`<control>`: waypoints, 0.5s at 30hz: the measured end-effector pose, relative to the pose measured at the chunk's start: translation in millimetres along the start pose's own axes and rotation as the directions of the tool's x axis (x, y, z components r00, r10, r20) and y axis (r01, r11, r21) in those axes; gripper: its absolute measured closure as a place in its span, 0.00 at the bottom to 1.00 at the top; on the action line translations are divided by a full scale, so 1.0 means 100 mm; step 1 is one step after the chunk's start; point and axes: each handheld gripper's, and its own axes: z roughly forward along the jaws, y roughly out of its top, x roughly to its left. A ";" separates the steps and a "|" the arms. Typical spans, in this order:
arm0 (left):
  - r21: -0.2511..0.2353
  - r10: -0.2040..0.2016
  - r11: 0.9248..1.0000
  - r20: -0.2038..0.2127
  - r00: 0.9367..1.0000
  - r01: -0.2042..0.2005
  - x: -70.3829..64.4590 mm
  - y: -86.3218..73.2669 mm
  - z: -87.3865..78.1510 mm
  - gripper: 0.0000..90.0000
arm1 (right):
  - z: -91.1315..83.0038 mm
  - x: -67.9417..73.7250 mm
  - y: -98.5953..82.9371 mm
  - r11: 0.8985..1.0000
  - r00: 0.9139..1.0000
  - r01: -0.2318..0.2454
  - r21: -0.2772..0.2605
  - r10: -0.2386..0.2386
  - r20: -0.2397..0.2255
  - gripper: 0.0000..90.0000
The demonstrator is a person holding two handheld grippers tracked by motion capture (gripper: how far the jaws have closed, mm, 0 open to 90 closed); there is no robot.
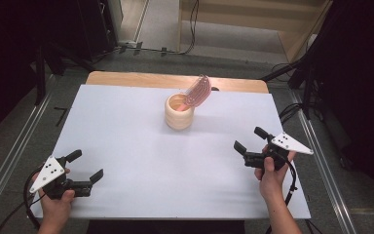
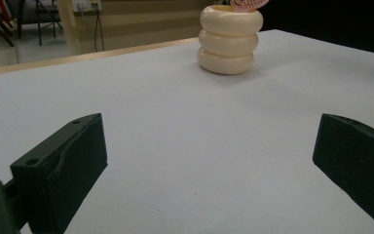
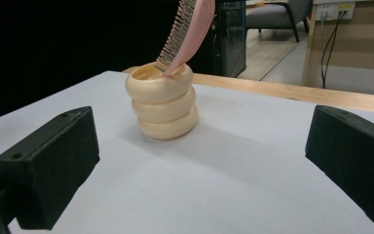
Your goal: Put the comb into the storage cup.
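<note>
White board is covering the table (image 1: 126,146), and everything here is best placed against the cream holder (image 1: 179,112), a squat cup of three stacked rings sitting upright toward the far middle of that surface. Leaning out of its mouth is a pink comb (image 1: 198,90), its lower end resting inside the holder and its toothed upper end tilting up and away toward the far right, so its long axis is running from the holder's opening outward over the rim on the right-hand side. In the right gripper view the comb (image 3: 187,29) is showing its teeth on the side facing that camera's left.

Both tools are sitting well back from the holder, on the person's near side. The right gripper (image 1: 252,143) is lying to the near right of the holder and is looking the closer of the two; the left gripper (image 1: 85,165) is waiting to the near left, farther off. Each is pointing roughly toward the holder, with bare white surface between.

Neither is grasping anything: both pairs of jaws are standing wide apart, with the holder (image 3: 163,105) framed between the right pair and the holder (image 2: 230,41) sitting above and between the left pair.

My reading is that the comb is leaning toward the right gripper's side, so that hand is likely having the shorter, straighter reach to the raised end.
</note>
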 end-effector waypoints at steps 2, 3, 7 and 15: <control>0.002 0.000 1.000 -0.001 1.000 0.000 0.00 0.00 0.00 0.00 | -0.05 -0.02 -0.04 1.000 1.000 0.000 0.000 0.000 0.009 0.00; 0.002 0.000 1.000 -0.001 1.000 0.000 0.00 0.00 0.00 0.00 | -0.05 -0.02 -0.04 1.000 1.000 0.000 0.000 0.000 0.009 0.00; 0.002 0.000 1.000 -0.002 1.000 0.000 0.00 0.00 0.00 0.00 | -0.12 -0.05 -0.10 1.000 1.000 -0.010 0.005 0.010 0.013 0.00; 0.002 0.000 1.000 -0.005 1.000 0.000 0.00 0.00 0.00 0.00 | -0.23 -0.09 -0.19 1.000 0.999 -0.002 0.007 0.002 0.034 0.00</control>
